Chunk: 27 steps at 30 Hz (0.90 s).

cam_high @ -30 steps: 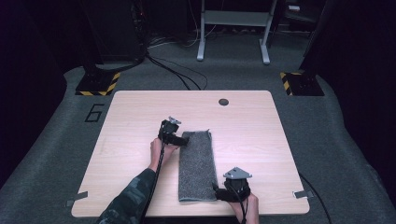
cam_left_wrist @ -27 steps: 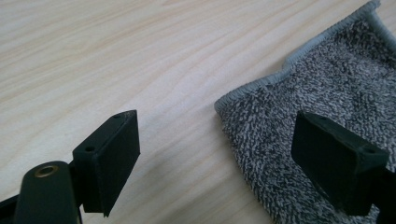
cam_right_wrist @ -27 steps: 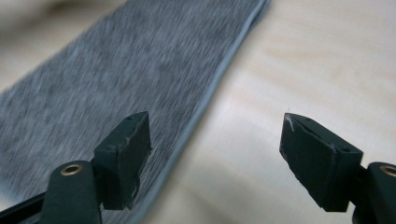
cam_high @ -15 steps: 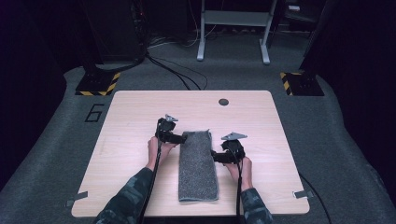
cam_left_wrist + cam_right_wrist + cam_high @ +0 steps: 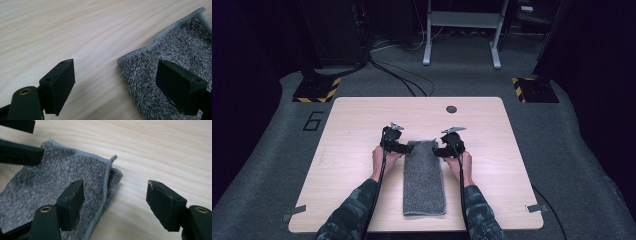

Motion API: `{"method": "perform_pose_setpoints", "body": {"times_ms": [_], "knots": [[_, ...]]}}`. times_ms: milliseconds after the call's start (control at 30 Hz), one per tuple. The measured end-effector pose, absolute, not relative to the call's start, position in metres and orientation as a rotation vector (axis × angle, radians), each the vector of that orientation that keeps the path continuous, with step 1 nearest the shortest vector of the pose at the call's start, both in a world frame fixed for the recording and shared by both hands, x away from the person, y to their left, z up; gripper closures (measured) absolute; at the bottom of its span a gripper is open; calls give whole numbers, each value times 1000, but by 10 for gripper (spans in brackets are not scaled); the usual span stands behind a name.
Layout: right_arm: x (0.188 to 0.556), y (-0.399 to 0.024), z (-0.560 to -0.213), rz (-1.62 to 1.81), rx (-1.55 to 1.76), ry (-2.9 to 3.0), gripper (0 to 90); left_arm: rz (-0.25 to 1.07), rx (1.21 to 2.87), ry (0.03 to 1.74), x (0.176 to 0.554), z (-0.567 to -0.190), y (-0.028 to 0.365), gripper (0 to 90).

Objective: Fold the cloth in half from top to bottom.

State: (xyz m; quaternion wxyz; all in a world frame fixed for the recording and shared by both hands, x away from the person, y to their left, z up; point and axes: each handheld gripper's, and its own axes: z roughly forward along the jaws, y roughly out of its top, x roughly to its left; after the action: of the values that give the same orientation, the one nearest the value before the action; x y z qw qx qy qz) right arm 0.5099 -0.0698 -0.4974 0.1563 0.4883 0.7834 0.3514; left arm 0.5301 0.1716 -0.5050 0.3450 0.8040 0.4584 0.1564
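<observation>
While both claws gape, a nubby grey towel (image 5: 424,177) lies folded long.
Left claw (image 5: 117,82) and right claw (image 5: 115,205), lately narrowing, straddle its stitched twelve-o'clock corners on the pale woodgrain desk (image 5: 357,130).

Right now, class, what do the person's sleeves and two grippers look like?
Camouflage-patterned sleeves. The left gripper and right gripper are black, each topped by a grey three-cornered plate and trailing a black cable. Their fingers are flat, rectangular black blocks.
</observation>
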Motion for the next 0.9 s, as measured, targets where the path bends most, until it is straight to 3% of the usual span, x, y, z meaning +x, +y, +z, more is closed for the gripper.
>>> {"method": "perform_pose_setpoints", "body": {"times_ms": [233,700,900], "knots": [[530,-62,-506,954,1452,2234,345,384,2101,1185,532,-510,168,218],[533,-56,-512,883,1387,2248,531,417,2153,1117,529,-513,151,514],[529,-51,-512,901,1359,2261,679,417,2161,1104,526,-513,148,611]]}}
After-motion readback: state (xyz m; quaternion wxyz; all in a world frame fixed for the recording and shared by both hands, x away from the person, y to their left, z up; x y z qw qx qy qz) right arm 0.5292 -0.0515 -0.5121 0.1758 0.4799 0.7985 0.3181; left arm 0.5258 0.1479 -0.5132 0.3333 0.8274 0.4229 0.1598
